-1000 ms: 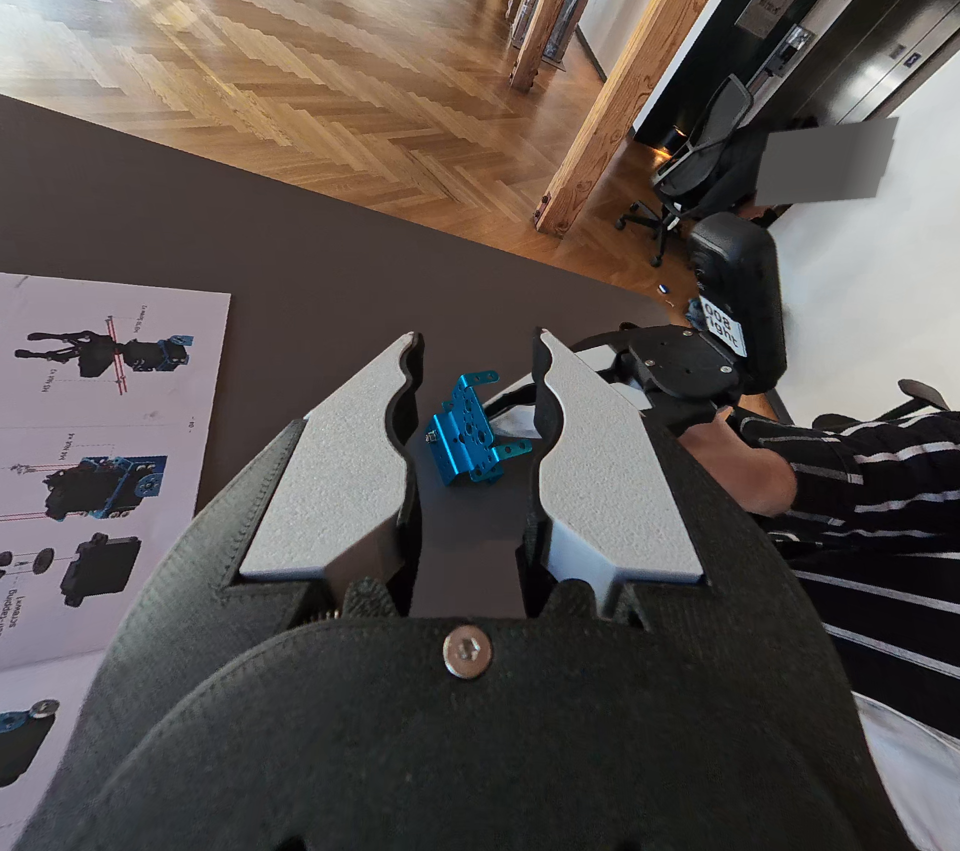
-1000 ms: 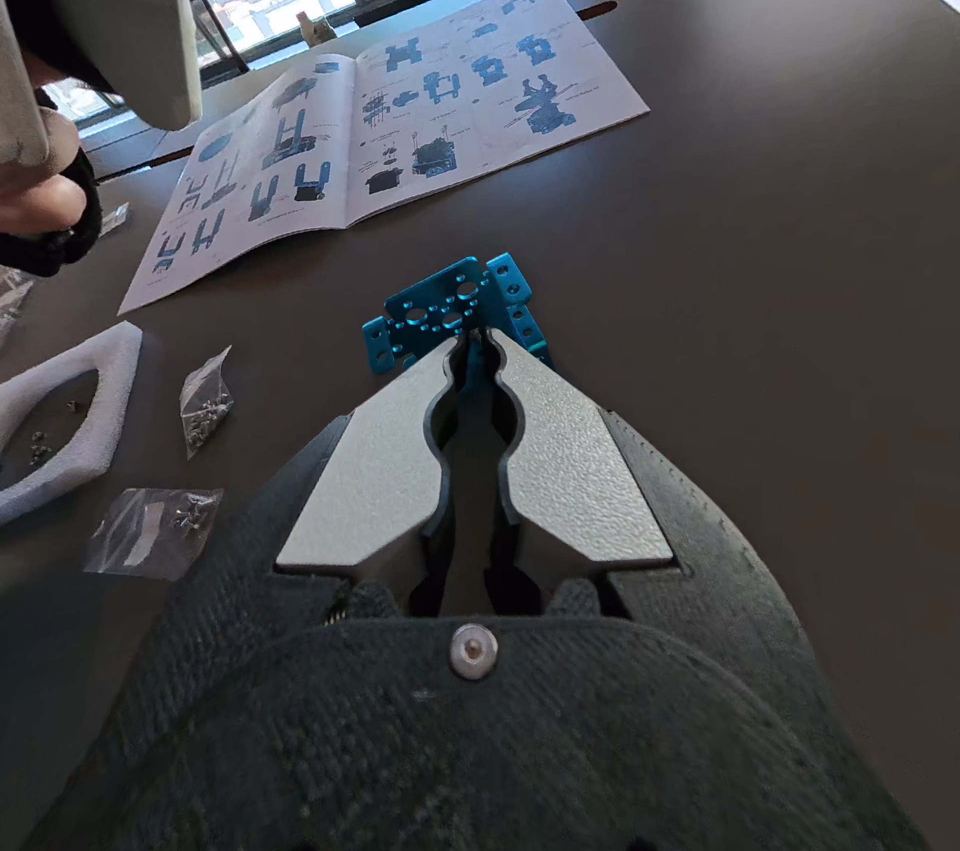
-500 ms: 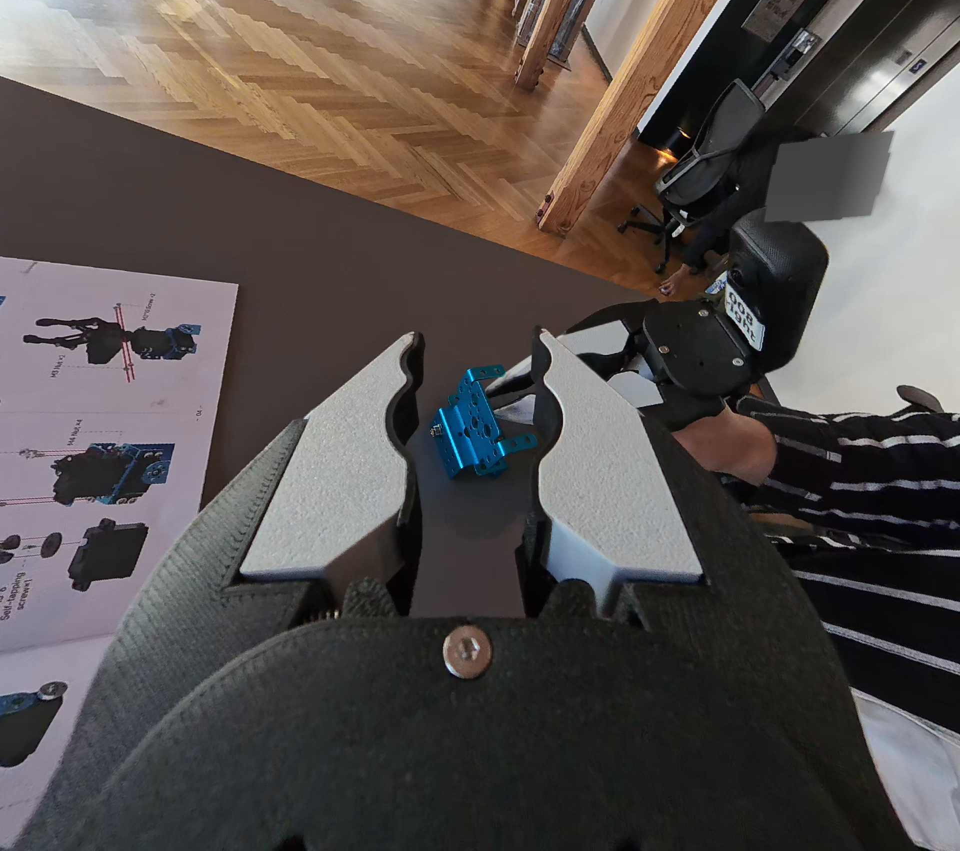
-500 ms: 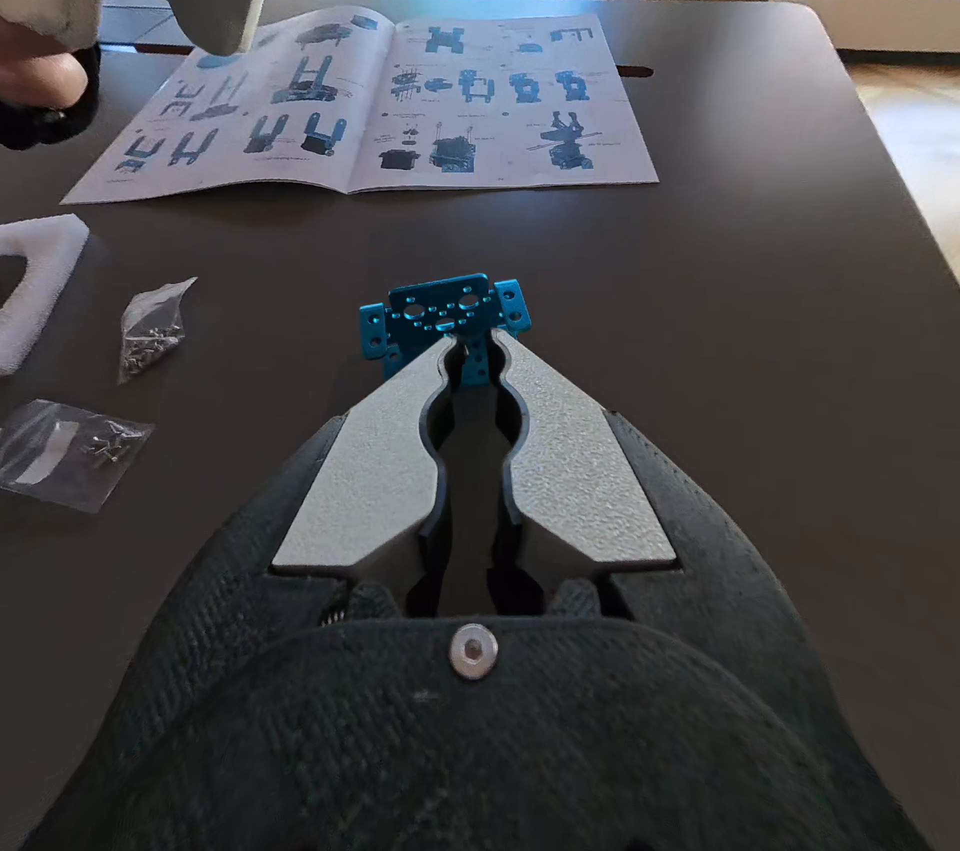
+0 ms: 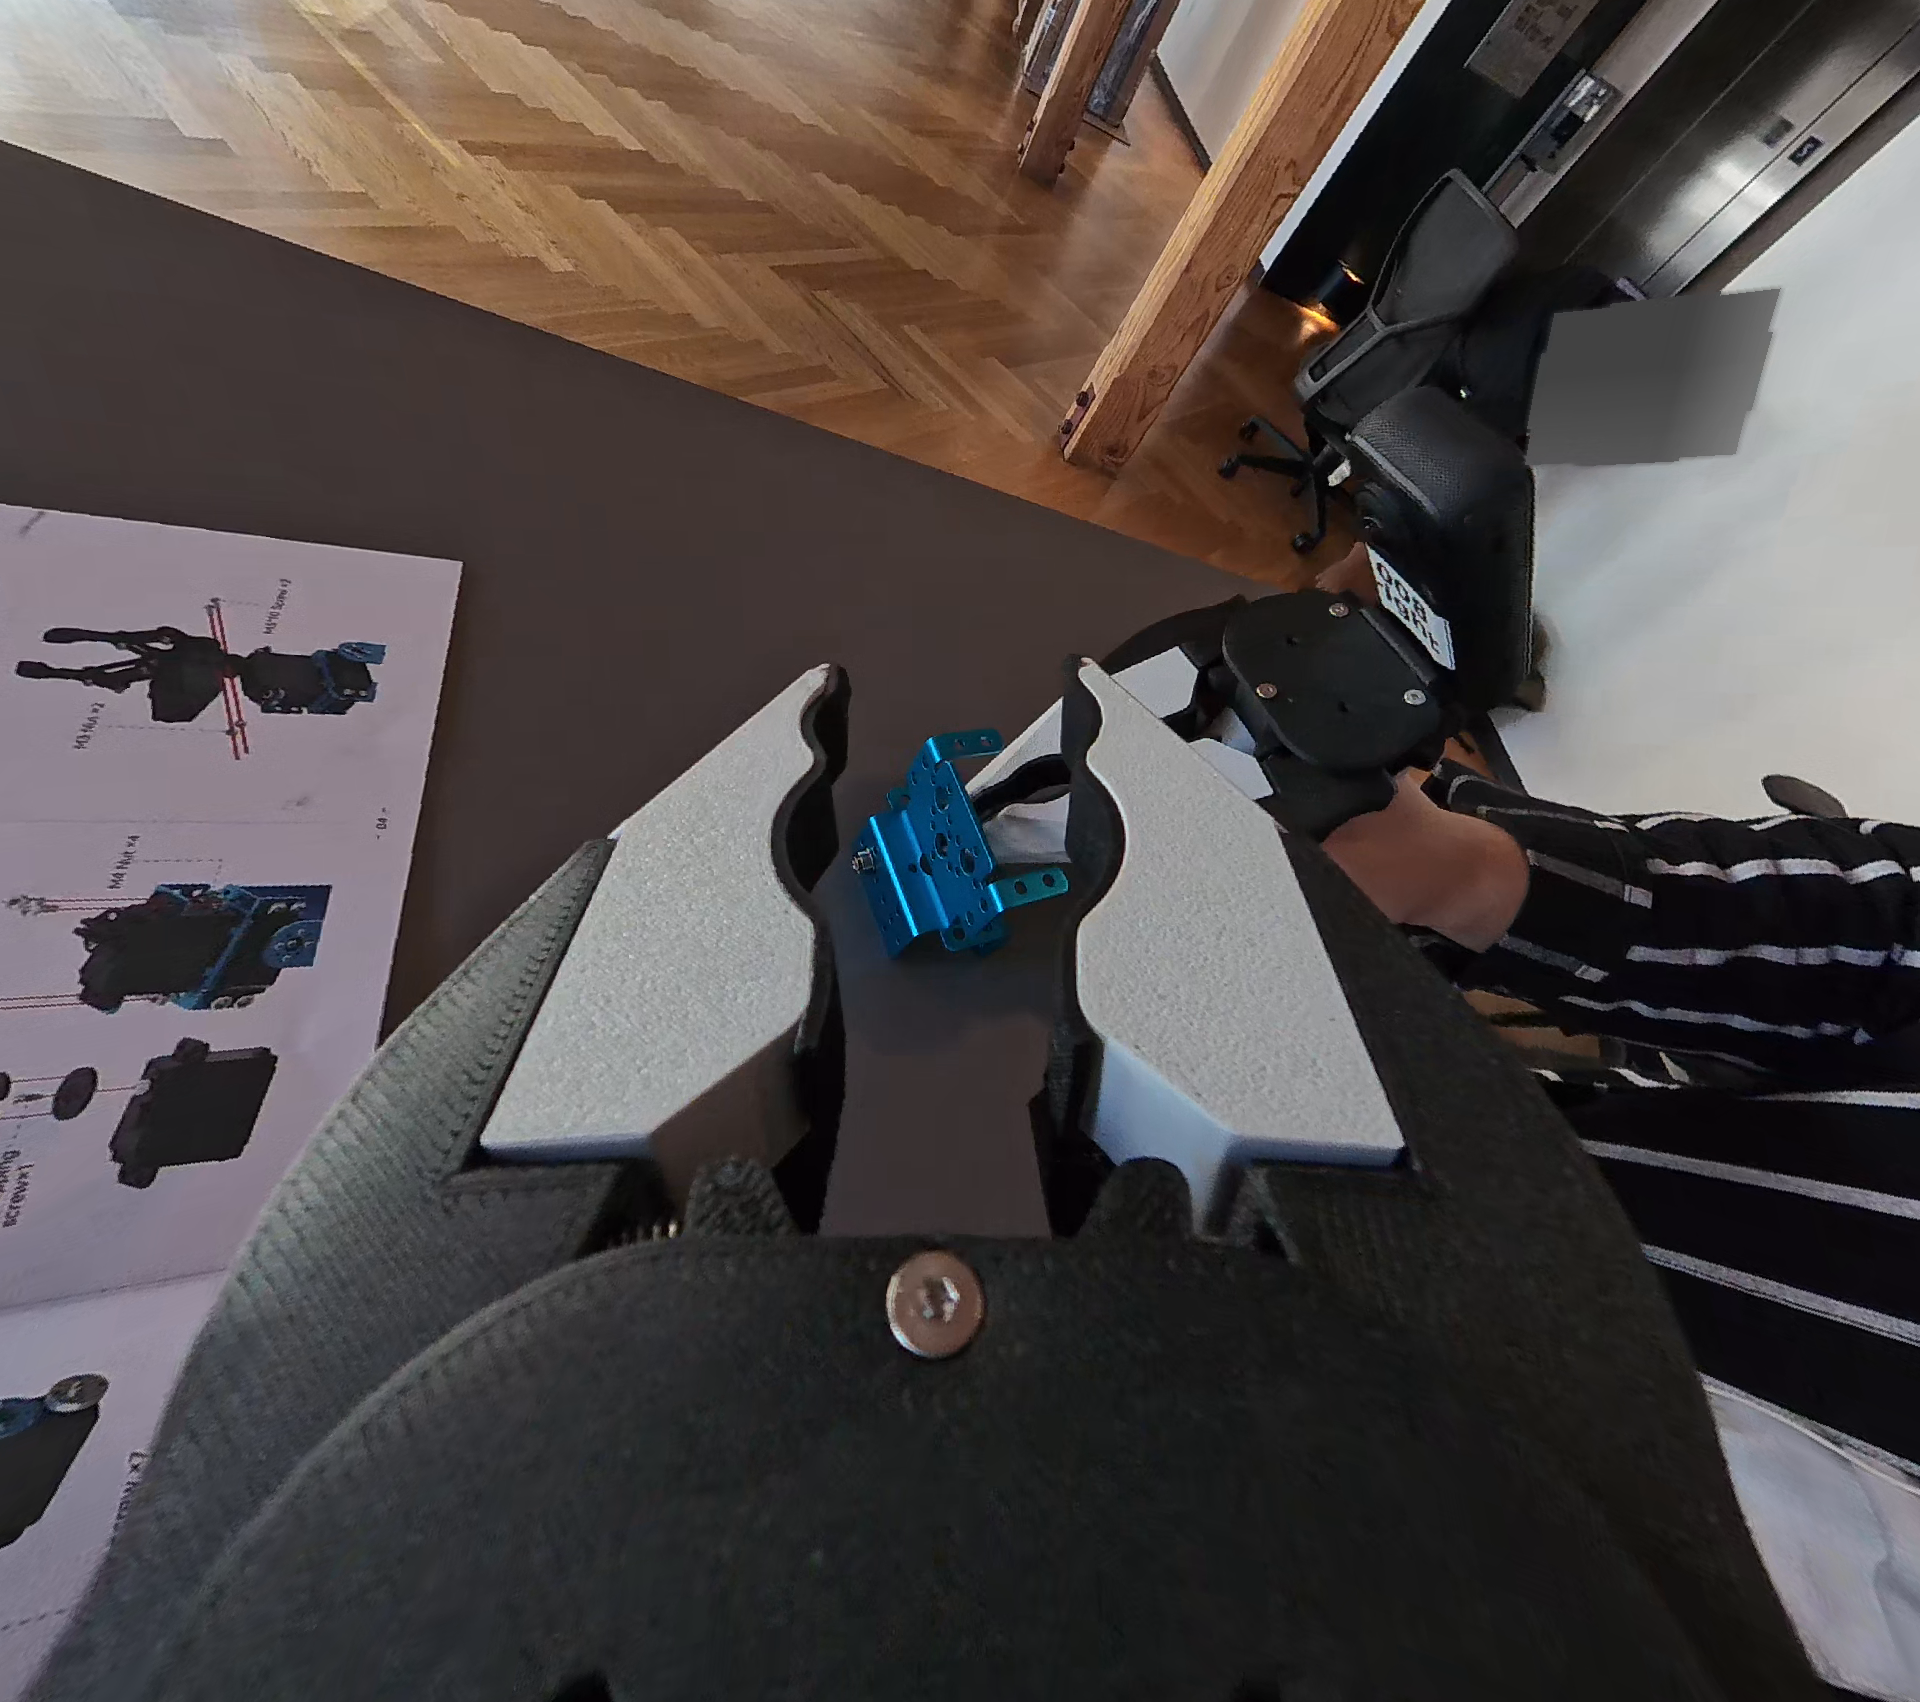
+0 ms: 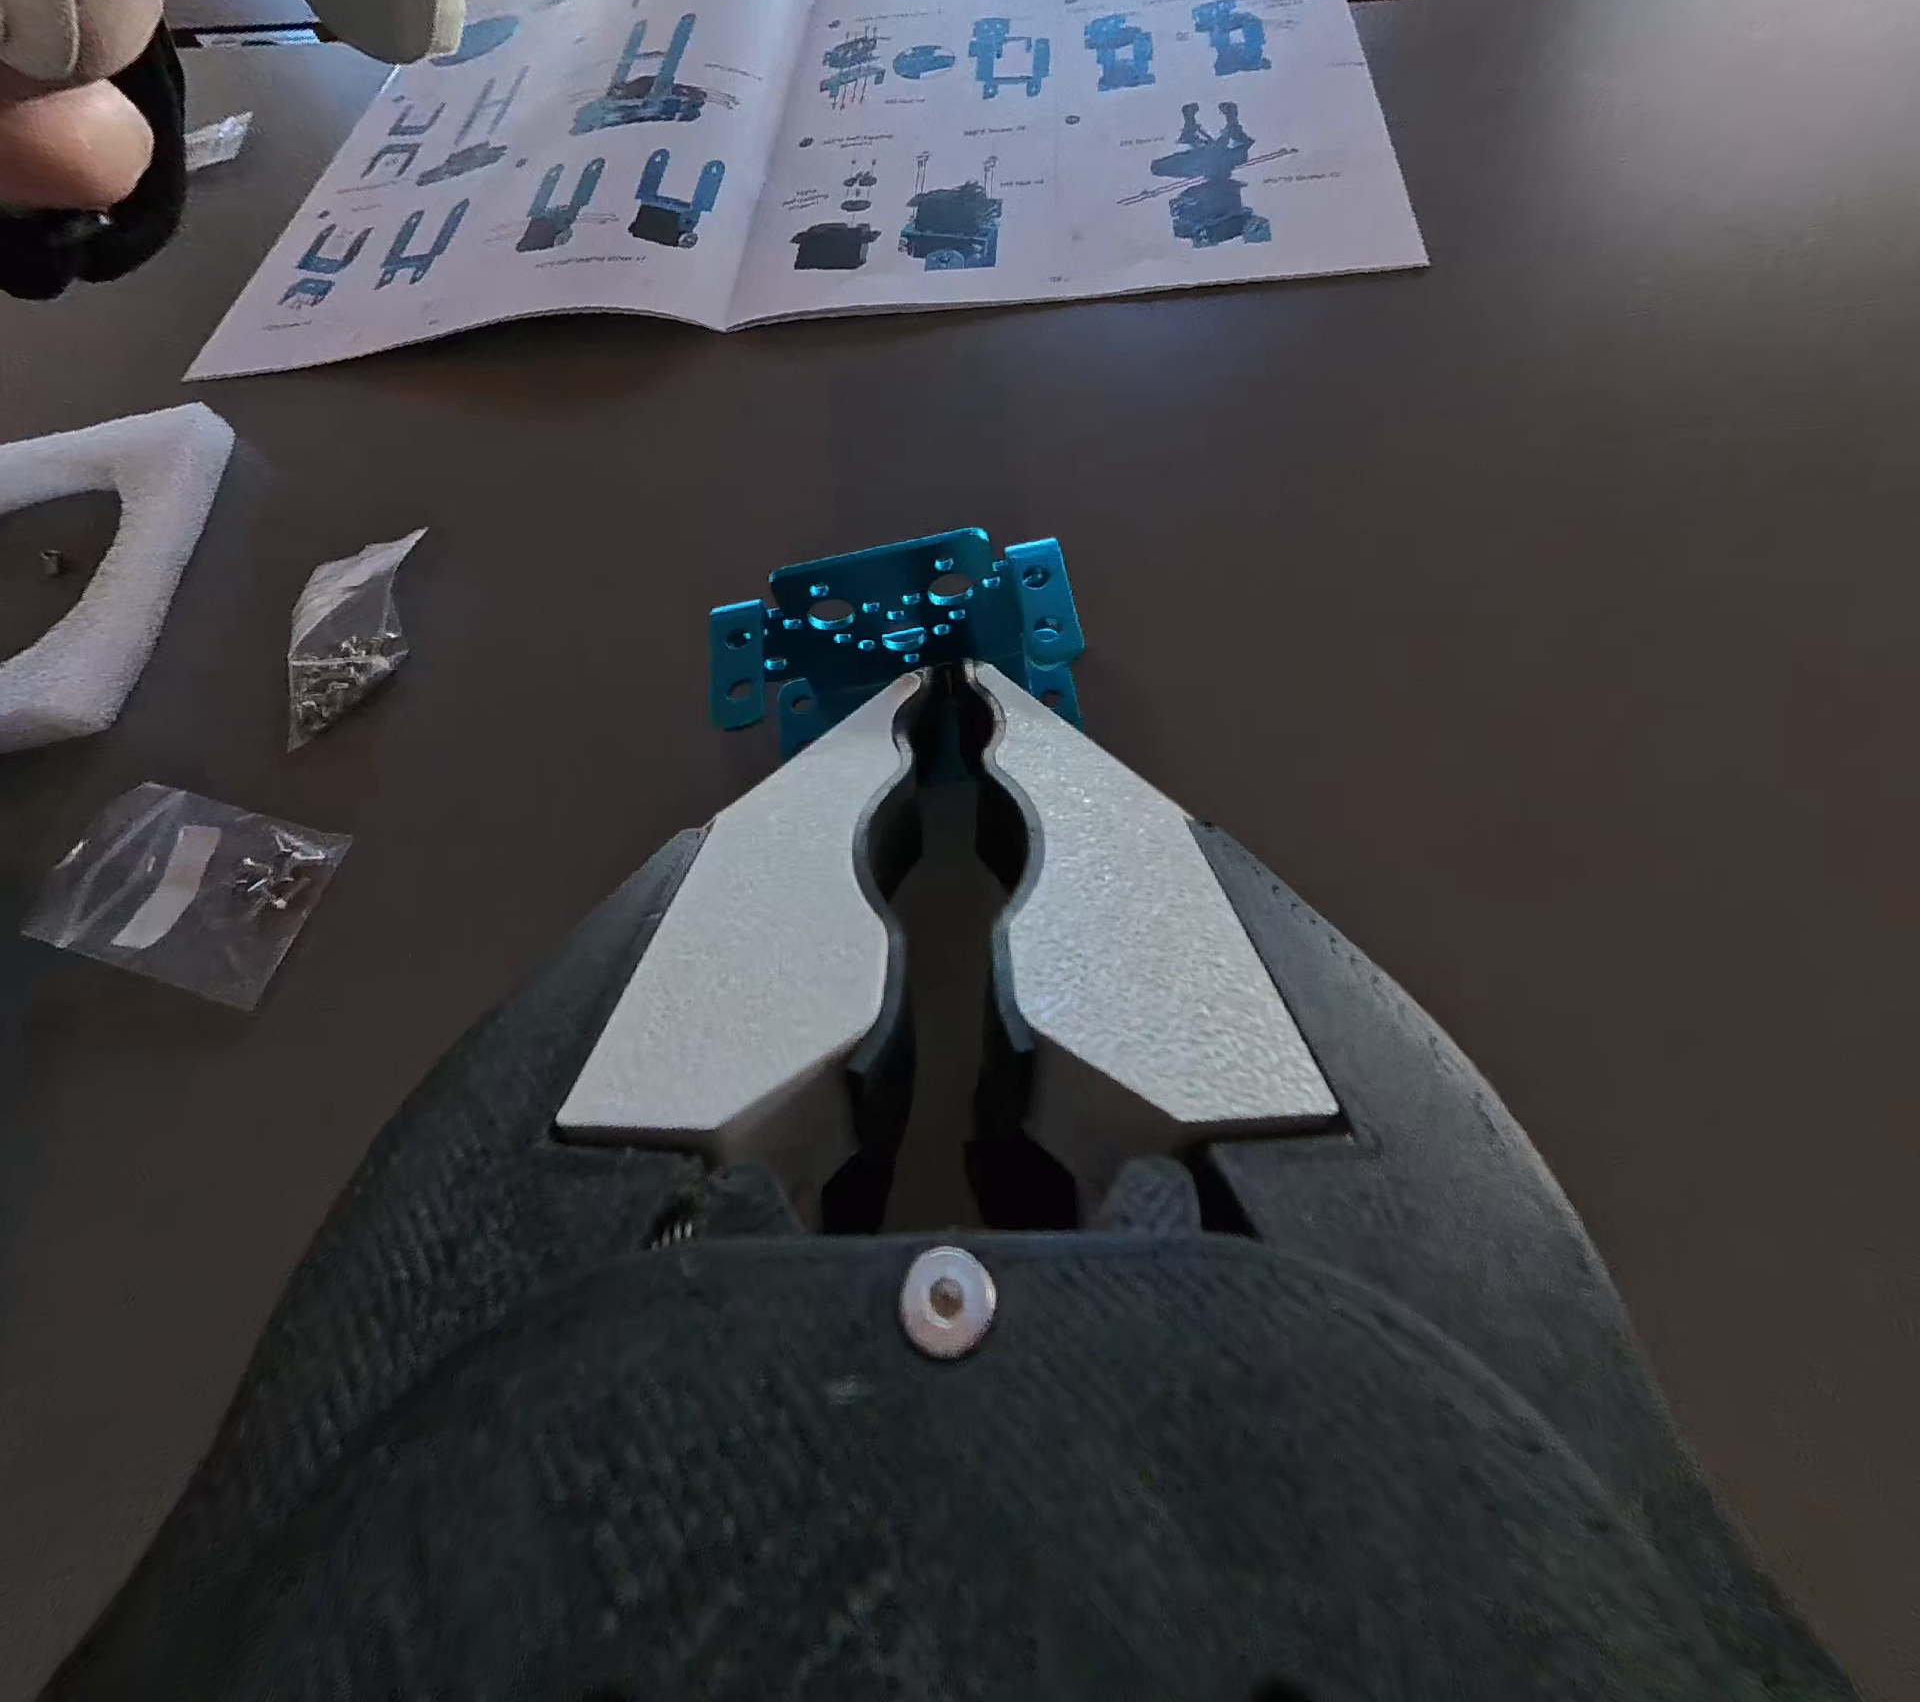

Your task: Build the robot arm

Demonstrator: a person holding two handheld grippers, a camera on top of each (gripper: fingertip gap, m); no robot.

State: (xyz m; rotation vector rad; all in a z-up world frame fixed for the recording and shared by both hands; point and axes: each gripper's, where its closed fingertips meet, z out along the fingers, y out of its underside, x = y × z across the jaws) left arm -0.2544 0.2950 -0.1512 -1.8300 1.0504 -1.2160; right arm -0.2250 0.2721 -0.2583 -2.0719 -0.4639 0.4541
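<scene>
Grip: right hand-held gripper (image 6: 943,678) pinches blue bracket (image 6: 894,618) by one thin edge.
Left hand-held gripper (image 5: 943,702): spread, empty.
Risk: bracket could twist free.

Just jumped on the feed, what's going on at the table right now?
A person holds a two-finger tool in each hand over a dark table. The right tool is shut on a blue perforated metal bracket, near the table surface. The left tool is open and empty, pointed at the same bracket from the other side. An open assembly booklet, two small bags of screws and a white foam piece lie nearby.
</scene>
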